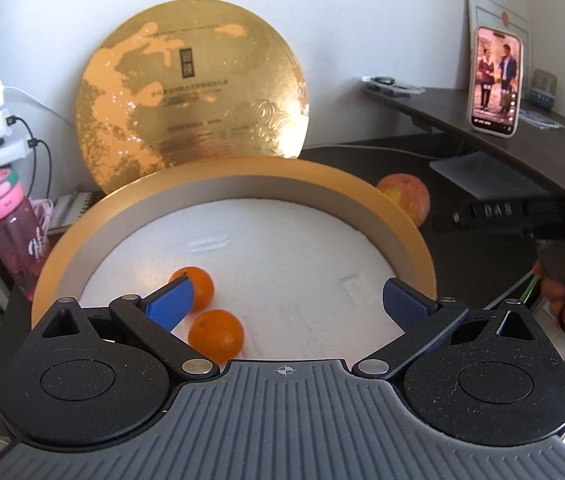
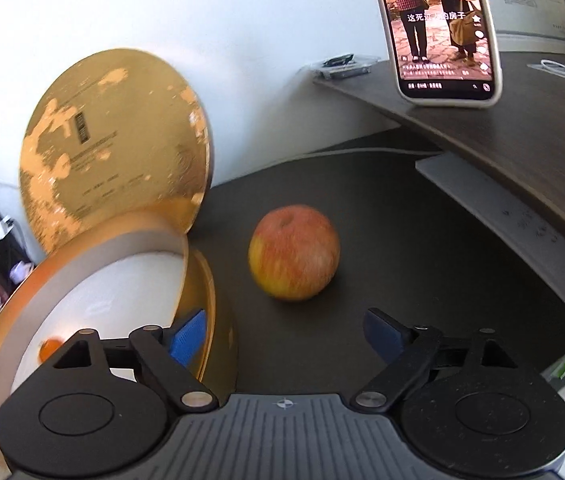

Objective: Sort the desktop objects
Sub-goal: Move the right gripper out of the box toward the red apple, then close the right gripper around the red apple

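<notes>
My right gripper (image 2: 286,334) hung spread and empty short of the apple (image 2: 294,253) on the dark desk beside the round gold box (image 2: 198,280), so I judged I should straddle it squarely, while my left gripper (image 1: 288,304) gaped, unladen, over two oranges (image 1: 216,331).

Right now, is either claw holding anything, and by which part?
Nothing is held. The left claw is open over the round box, gripping neither orange. The right claw is open short of the apple.
</notes>
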The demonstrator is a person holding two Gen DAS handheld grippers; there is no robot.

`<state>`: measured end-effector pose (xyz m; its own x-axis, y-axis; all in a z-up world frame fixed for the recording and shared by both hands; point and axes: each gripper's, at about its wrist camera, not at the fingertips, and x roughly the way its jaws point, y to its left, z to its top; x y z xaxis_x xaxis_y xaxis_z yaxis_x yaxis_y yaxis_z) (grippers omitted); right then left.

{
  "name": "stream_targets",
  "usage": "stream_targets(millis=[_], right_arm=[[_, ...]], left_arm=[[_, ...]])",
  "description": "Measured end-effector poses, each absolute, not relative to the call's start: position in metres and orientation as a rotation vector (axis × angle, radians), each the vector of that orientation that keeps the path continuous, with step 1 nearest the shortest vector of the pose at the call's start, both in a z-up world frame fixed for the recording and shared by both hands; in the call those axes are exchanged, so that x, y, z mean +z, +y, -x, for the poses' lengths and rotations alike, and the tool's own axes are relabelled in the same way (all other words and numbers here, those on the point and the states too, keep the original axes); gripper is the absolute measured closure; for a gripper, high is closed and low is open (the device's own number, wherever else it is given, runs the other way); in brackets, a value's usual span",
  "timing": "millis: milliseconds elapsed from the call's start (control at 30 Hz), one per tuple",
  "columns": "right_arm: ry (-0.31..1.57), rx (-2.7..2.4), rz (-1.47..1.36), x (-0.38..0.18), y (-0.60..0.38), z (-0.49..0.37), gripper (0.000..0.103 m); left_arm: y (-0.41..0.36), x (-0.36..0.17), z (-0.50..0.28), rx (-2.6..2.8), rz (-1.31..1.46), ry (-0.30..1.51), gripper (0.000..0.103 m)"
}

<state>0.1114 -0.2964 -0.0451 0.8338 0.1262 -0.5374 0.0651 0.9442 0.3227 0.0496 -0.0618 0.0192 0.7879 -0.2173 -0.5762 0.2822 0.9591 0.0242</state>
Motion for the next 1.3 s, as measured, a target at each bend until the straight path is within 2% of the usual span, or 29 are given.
stream_targets(millis=[267,733,833,1300], right_arm=[[0.528,0.032,-0.308,-0.056,-0.312,-0.157,0.016],[0.576,0.093,-0.281,-0.070,-0.302,-0.201,0.017],[0.585,0.070,-0.289,-0.072,-0.304,-0.203,0.024],[0.648,0.021,-0.298,-0.062,-0.315,-0.164,0.024]], left_arm=[[-0.064,0.015,-0.059,-0.253,-0.139,0.601,0.000],[-0.068,0.010,-0.069,-0.251,-0.157,0.617,0.000],[-0.067,0.010,-0.069,-0.243,-0.156,0.621,0.000],[-0.054,0.015,-0.052,-0.241,-0.132,0.606,0.000]])
